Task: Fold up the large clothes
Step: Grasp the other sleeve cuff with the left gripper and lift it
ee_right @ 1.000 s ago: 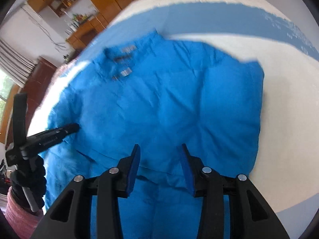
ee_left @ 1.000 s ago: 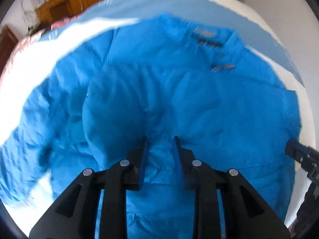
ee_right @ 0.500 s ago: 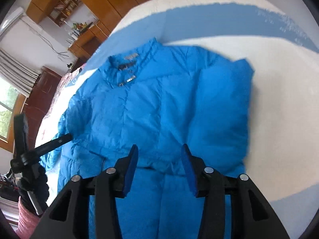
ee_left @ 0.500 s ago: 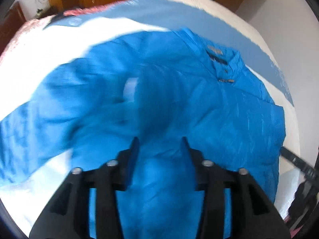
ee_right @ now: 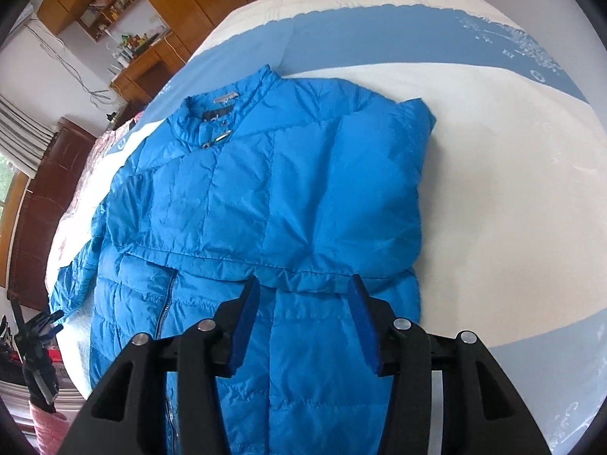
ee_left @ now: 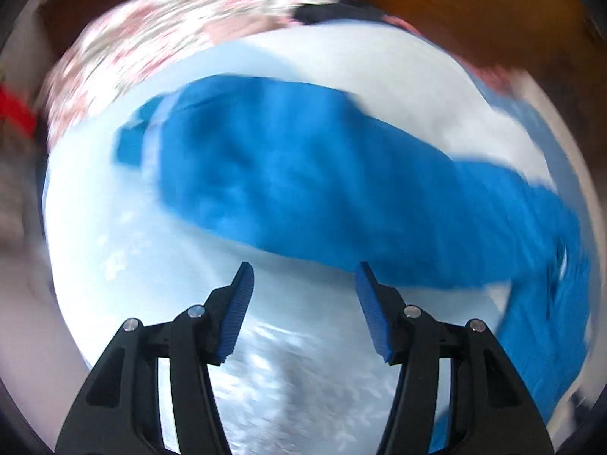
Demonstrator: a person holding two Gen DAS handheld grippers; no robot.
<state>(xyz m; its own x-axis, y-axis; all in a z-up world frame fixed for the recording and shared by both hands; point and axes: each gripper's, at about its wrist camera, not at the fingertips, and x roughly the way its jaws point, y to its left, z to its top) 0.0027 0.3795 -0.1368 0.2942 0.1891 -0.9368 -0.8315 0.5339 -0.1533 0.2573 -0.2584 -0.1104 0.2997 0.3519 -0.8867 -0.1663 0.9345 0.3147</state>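
On the bed [ee_right: 493, 174], my left gripper [ee_left: 301, 284] and right gripper [ee_right: 303, 295] gape wide, empty — the puffy jacket [ee_right: 265, 197] may spring unfolded, or its sleeve [ee_left: 303, 174] slip.

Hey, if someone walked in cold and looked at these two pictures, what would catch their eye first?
The bright blue puffer jacket spread face up on the white and blue bedspread, one sleeve folded across its chest. Next, both open grippers: the right gripper hovers over the jacket's waist, and the left gripper points at the other, outstretched sleeve, blurred by motion.
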